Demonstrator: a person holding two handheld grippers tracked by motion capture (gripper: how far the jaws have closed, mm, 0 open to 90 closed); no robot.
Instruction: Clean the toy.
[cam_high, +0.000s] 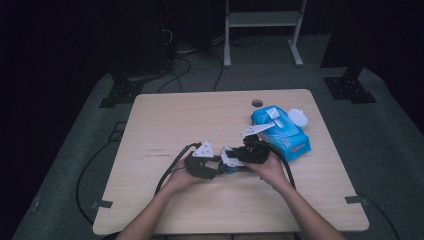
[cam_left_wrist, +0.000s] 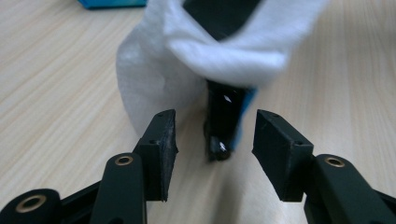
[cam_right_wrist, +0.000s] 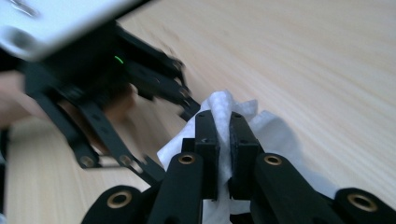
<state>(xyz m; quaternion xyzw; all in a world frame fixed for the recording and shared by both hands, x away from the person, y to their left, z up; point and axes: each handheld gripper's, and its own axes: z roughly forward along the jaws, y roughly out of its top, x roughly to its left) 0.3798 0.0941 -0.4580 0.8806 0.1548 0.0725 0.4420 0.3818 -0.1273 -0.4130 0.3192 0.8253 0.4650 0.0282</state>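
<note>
White tissue, a wet wipe (cam_right_wrist: 224, 109) by the look of it, is pinched between the pressed-together jaws of the right gripper (cam_right_wrist: 223, 140), which holds it just above the wooden table (cam_high: 165, 125) near the middle of the front half. It is probably held up like this so that the loose part hangs free for the other tool to take: from the left gripper view the sheet (cam_left_wrist: 154, 79) drapes over the right gripper's black fingers, and the left gripper (cam_left_wrist: 212, 140) faces it with its jaws spread and nothing between the pads. Both hands meet close together, the left hand (cam_high: 182, 176) and the right hand (cam_high: 272, 167) pointing their tools at each other, which fits a handover or a stretching or folding of the wipe

Behind them, toward the far right corner, lies a blue wet wipe pack (cam_high: 282, 132) with its lid flipped open and a small white round cap (cam_high: 298, 116) just beside it. A cable hole (cam_high: 257, 103) sits near the far edge. Grey carpet surrounds the table, with black stand bases, trailing cables and a white frame in the dark room beyond
</note>
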